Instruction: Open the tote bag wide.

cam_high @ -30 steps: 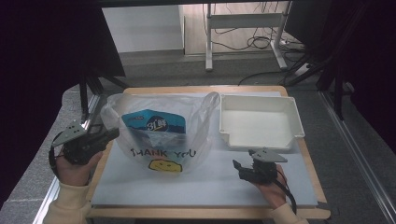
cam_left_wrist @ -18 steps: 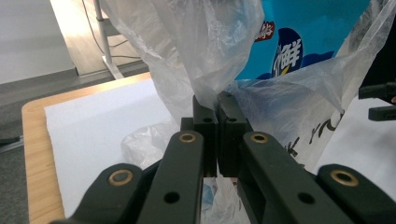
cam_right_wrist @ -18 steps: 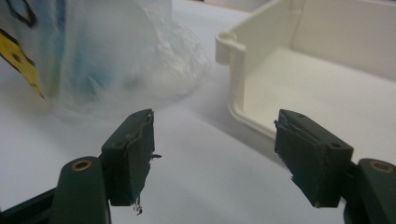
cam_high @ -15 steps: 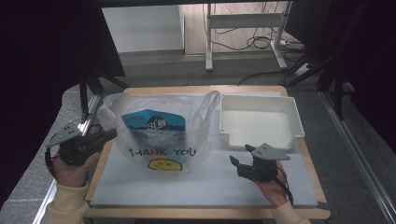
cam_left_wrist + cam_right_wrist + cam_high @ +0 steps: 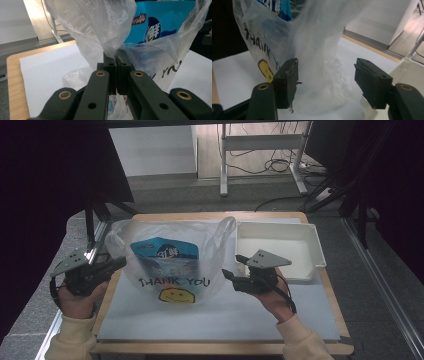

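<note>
Bag (image 5: 170, 265) between right tool (image 5: 231, 266) pads

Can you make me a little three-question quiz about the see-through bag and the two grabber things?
1. True or false: the left tool is shut on the plastic bag.
2. What stands inside the bag? A) a blue snack packet B) a red ball C) a green bottle
3. Which words are printed on the bag above the yellow smiley face?

Key:
1. True. Its jaws pinch a fold of the bag at its left side.
2. A, the blue snack packet.
3. THANK YOU.

Bonus fact: the right tool stands open beside the bag's right handle, in front of the white tray.
</note>
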{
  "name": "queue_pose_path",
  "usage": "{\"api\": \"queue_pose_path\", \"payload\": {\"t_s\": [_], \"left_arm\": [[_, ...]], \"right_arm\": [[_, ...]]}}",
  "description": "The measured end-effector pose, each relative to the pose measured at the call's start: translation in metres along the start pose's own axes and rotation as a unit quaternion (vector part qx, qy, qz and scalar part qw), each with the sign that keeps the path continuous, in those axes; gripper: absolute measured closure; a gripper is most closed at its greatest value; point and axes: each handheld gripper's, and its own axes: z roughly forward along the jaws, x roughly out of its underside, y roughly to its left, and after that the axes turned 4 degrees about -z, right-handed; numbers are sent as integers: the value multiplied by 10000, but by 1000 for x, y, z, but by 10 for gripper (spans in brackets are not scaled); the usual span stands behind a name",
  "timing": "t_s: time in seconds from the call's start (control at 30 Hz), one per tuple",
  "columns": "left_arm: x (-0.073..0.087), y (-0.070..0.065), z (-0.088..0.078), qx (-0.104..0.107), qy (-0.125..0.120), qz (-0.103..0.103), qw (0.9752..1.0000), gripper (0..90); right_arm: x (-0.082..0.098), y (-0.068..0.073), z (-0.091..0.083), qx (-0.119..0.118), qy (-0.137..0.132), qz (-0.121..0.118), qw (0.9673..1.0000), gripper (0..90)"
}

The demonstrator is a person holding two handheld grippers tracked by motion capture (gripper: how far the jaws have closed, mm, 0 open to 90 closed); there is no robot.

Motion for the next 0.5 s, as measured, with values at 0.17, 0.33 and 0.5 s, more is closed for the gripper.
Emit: {"api": "queue_pose_path", "payload": {"t_s": [0.17,0.33,0.5], "left_arm": [[0,0,-2,12,-23,-3,10000,889],[0,1,-2,7,-35,-15,10000,889],[0,1,-4,6,-113,-18,9999,890]], "right_arm": [[-15,-1,12,-199,-13,7,9998,430],[-26,0,25,-285,19,-62,9996,565],[-36,7,25,-281,-171,-282,9991,805]]}}
